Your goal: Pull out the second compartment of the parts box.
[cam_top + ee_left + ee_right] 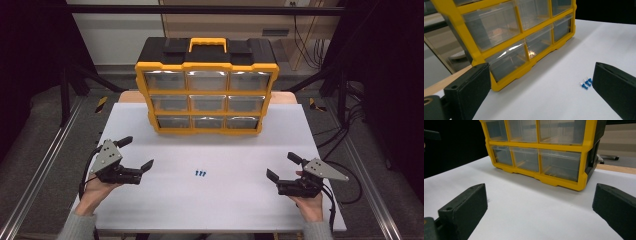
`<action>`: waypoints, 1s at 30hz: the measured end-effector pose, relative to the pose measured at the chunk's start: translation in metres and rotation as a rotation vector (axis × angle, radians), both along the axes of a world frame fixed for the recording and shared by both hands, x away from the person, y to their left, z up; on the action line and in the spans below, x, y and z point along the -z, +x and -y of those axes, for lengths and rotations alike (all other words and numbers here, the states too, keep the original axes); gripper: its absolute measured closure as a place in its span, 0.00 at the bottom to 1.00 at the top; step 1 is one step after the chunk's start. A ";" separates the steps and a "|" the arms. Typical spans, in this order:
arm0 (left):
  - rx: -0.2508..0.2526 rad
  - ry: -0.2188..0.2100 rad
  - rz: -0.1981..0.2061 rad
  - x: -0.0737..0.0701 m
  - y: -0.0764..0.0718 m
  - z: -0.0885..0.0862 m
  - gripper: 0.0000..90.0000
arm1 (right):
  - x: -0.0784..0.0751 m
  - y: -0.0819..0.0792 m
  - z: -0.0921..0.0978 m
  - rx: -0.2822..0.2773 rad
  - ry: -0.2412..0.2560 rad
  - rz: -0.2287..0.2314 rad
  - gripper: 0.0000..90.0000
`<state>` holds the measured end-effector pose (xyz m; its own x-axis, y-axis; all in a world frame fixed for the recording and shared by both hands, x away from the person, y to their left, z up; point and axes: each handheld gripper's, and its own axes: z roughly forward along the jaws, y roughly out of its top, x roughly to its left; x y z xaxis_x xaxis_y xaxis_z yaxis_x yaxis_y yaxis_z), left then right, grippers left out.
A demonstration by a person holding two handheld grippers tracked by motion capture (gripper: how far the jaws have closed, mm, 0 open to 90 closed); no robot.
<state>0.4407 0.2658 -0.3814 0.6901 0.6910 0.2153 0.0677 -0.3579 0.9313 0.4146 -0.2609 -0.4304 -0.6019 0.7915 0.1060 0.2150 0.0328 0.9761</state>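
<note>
On the white counter (150, 210), the blue pins (200, 173) lie midway between your left claw (136, 153) and right claw (283, 167), both released, before the yellow drawer organizer (206, 92).

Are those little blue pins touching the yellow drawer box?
Apart. The high view shows bare white table between the blue pins and the yellow drawer box.

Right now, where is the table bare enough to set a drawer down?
Bare table between the left gripper and the blue pins, and between the pins and the right gripper. The strip before the yellow drawer organizer is narrower.
</note>
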 end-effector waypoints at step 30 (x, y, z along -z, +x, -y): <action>0.065 0.166 0.172 -0.046 0.022 0.037 0.02 | 0.002 0.001 -0.004 -0.003 -0.016 -0.007 0.01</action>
<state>0.4623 0.2283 -0.3356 0.6751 0.5921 0.4401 -0.1145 -0.5052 0.8554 0.4155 -0.2570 -0.4320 -0.6032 0.7916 0.0977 0.2215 0.0485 0.9740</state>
